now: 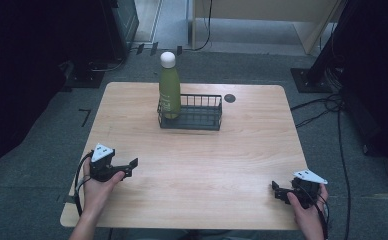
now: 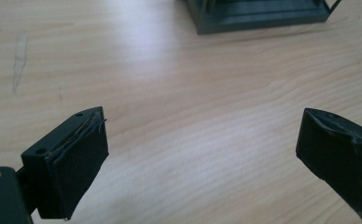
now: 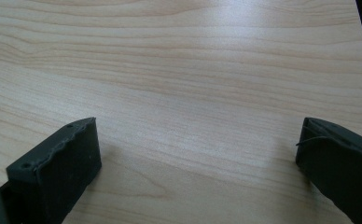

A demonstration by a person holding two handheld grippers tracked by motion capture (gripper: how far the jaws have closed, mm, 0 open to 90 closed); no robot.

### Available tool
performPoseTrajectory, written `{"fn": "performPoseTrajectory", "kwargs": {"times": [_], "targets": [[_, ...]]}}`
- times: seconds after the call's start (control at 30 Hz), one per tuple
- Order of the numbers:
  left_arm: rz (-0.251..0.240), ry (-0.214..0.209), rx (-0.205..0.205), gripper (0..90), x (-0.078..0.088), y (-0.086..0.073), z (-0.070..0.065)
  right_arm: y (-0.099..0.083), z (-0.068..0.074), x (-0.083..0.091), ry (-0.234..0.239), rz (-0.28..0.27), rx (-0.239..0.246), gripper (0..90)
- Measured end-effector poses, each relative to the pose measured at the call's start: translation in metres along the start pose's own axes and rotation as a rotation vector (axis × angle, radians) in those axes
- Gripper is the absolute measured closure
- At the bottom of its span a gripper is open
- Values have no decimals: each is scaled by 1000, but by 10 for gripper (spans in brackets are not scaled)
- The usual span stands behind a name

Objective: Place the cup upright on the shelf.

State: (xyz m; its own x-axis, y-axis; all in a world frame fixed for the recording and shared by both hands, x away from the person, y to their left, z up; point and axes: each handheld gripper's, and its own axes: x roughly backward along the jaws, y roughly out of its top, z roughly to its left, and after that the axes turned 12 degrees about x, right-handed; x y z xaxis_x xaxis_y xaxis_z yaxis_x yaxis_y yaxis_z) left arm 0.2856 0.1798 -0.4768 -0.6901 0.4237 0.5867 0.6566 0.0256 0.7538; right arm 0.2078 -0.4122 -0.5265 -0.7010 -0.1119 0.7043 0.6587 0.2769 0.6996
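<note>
The green bottle (image 1: 169, 90) stands in the wire basket (image 1: 202, 119) near the worktop's far edge. Both grippers, left (image 1: 132, 166) and right (image 1: 276, 188), rest near the front corners, fingers wide and empty; next comes a long reach for the bottle, I'd say.

Grey carpet floor (image 1: 42, 130) surrounds a light wooden table (image 1: 197, 165).

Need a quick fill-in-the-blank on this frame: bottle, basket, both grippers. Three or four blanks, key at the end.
1. The green bottle stands upright inside the wire ____.
2. The bottle's cap is ____ in colour.
3. The left gripper has its jaws ____, with nothing between them.
4. The right gripper sits near the ____ edge of the table, far from the bottle.

Missing words: basket; white; open; front
</note>
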Motion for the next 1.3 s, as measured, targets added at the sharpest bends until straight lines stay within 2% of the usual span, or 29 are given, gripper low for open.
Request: {"fn": "performPoseTrajectory", "kwargs": {"times": [0.13,0.23,0.37,0.5,0.6,0.67,0.77,0.97,1.3], "targets": [[19,23,5,27,5,-15,10,0,0,0,0,0,0,0],[53,44,4,28,8,-29,16,0,0,0,-1,0,-1,0],[64,52,29,28,17,-44,21,0,0,0,-3,1,-1,0],[88,87,9,28,25,-56,24,0,0,0,-3,0,0,0],[97,101,15,28,26,-59,29,0,0,0,-3,0,0,0],[97,124,-4,28,27,-59,31,0,0,0,-3,0,0,0],[117,139,-6,28,23,-59,32,0,-1,0,-4,1,-2,0],[129,208,-39,27,15,-56,27,0,-1,0,-6,1,-3,0],[135,197,-48,13,12,-55,26,-1,0,0,-12,1,-7,0]]}}
